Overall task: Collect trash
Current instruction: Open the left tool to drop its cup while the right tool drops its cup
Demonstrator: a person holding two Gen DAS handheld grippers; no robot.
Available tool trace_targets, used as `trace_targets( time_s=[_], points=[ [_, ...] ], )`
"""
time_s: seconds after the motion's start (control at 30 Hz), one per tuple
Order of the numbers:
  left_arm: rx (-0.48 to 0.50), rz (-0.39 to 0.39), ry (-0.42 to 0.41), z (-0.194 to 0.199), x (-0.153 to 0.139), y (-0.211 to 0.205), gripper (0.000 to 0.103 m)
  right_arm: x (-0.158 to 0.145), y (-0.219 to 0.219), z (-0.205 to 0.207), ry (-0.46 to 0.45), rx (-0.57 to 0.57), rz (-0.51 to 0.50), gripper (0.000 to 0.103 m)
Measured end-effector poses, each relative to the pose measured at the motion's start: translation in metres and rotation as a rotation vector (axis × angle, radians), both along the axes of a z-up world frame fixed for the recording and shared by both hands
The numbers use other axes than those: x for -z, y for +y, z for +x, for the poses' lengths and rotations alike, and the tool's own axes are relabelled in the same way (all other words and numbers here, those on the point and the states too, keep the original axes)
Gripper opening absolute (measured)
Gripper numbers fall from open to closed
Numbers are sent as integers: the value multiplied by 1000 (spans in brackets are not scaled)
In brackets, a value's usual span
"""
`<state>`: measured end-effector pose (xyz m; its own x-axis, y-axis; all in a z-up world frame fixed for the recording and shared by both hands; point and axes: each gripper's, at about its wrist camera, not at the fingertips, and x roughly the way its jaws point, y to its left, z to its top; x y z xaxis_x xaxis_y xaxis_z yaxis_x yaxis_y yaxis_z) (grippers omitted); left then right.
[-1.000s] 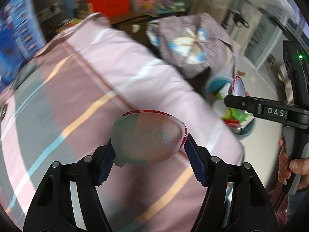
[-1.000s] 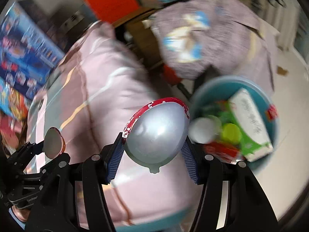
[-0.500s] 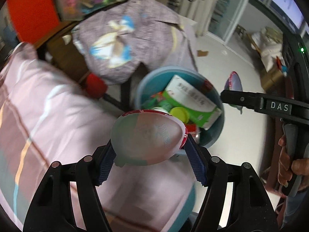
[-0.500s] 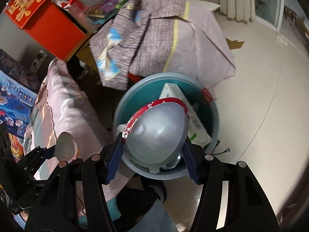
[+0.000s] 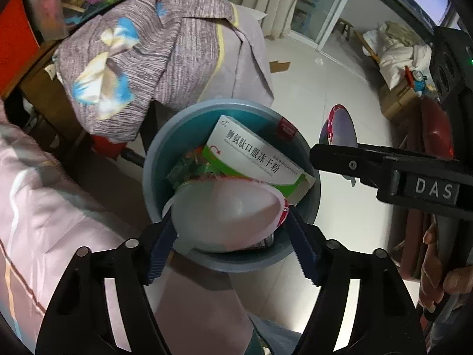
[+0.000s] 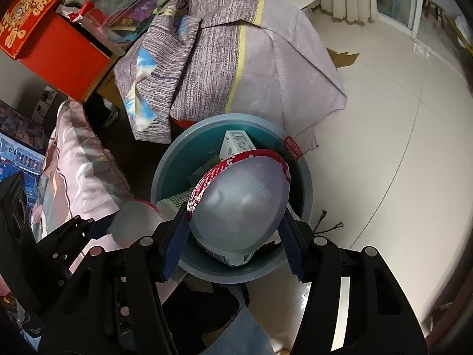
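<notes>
Both claws hover over the blue bin (image 5: 153,159). Left claw (image 5: 230,230), jaws just widening, barely cradles its flimsy white shell (image 5: 227,210); right claw (image 6: 233,230) pinches the light silver shell (image 6: 242,204) by its sides.

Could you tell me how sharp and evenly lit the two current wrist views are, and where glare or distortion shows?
Left wrist view: the boxed carton in the blue bin is sharp, while the pale lid between the left gripper pads looks soft and washed out; the floor glares white. Right wrist view: sharp, evenly lit, the silver lid crisp. Both bend at the fisheye edges.
</notes>
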<state>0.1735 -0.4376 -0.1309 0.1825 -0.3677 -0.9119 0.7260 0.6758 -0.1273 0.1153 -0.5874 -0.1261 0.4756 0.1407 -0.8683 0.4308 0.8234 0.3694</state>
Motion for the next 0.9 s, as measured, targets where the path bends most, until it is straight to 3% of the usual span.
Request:
trace_targets(
  time_s=[0.17, 0.67, 0.7, 0.73, 0.77, 0.9],
  points=[
    [-12, -1, -14, 1, -2, 0, 94, 2, -2, 3, 12, 4, 0, 56],
    [-144, -16, -26, 6, -23, 70, 94, 5, 25, 23, 27, -66, -8, 56],
    [-150, -12, -25, 5, -23, 75, 94, 5, 28, 26, 28, -75, -6, 58],
    [-157, -7, -22, 4, -22, 79, 94, 7, 32, 28, 34, -86, 1, 70],
    [-163, -4, -21, 4, -22, 82, 94, 7, 34, 29, 38, -88, 5, 75],
    [-188, -5, -25, 2, -26, 95, 94, 7, 39, 28, 42, -87, 20, 78]
  ],
)
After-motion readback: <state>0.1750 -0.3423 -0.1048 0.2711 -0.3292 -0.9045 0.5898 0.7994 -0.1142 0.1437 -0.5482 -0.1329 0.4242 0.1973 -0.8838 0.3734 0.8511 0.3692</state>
